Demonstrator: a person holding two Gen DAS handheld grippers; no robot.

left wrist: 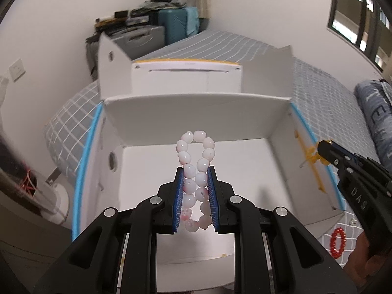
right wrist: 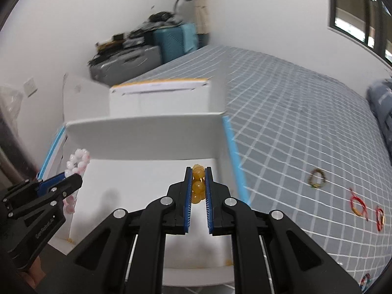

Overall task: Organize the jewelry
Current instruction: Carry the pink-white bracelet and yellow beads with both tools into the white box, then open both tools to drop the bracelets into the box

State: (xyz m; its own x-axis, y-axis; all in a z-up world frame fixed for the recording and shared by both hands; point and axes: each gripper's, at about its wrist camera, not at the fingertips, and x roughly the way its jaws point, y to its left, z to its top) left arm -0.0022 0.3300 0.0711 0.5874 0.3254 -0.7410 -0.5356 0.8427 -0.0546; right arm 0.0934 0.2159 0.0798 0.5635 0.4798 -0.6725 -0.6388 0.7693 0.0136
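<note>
Teal suitcase (left wrist: 175, 25), checked bedsheet (right wrist: 294, 112)

You are getting bright, even, soft light in both views, and the window (left wrist: 362, 17) at the upper right is showing daylight. The white box (right wrist: 156, 132) is glaring pale, washing out its inner walls. A faint shadow (right wrist: 110, 198) is lying on the box floor in the right wrist view. The suitcases (right wrist: 137, 54) by the wall are smearing with motion blur, and the checked bedsheet (right wrist: 294, 122) is blurring too. The fisheye is bending straight lines, and the corners are going black.
</note>
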